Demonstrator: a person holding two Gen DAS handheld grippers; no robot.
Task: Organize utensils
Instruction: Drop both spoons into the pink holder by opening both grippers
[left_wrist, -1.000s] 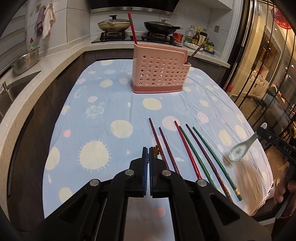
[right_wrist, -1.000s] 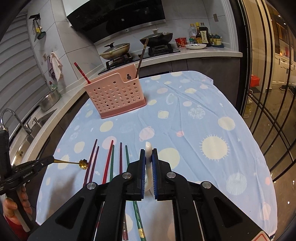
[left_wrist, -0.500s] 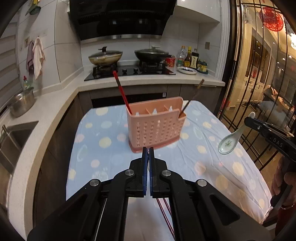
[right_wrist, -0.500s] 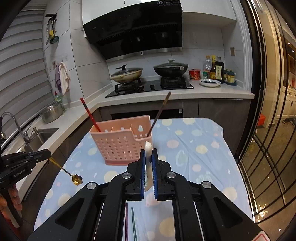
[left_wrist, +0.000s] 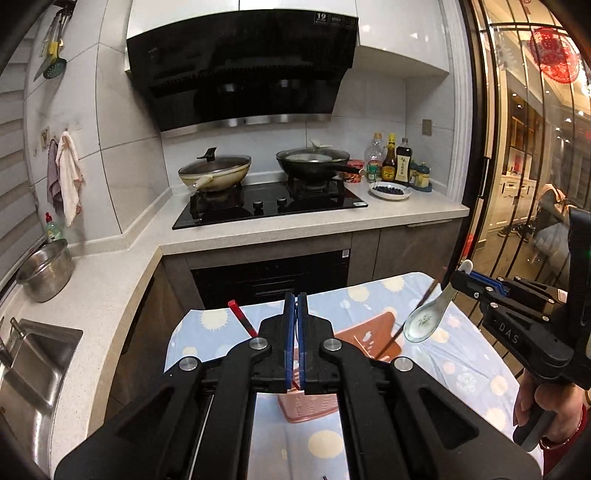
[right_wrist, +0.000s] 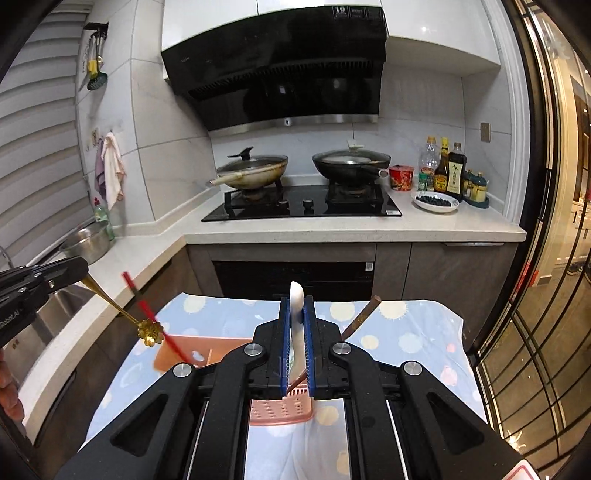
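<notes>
**Spoons over caddy, both tongs loaded**

Grip state: right gripper clenched on the handle of a white ceramic spoon; handle tip stands up between the pads, bowl hangs low and toward the left tongs. Left gripper clenched on the stem of a small gold flower-headed spoon; stem is not visible in its own view, but the right wrist view shows it held, slanting down and to the right.

Key relation: pink perforated utensil caddy sits on the blue spotted tablecloth, directly below and just ahead of both tongs. Its open compartments face up. Both spoons hang bowl-down with long axes tilted, so each needs to come nearer upright before it drops in. Judged about equally near; the gold spoon's head appears over the caddy's left end, the white spoon toward its right.

Obstructions: red chopstick leaning out of the left end, brown chopstick leaning out of the right. Either could catch a descending spoon.

Beyond: dark cabinet front and counter, then hob with two lidded woks.
</notes>
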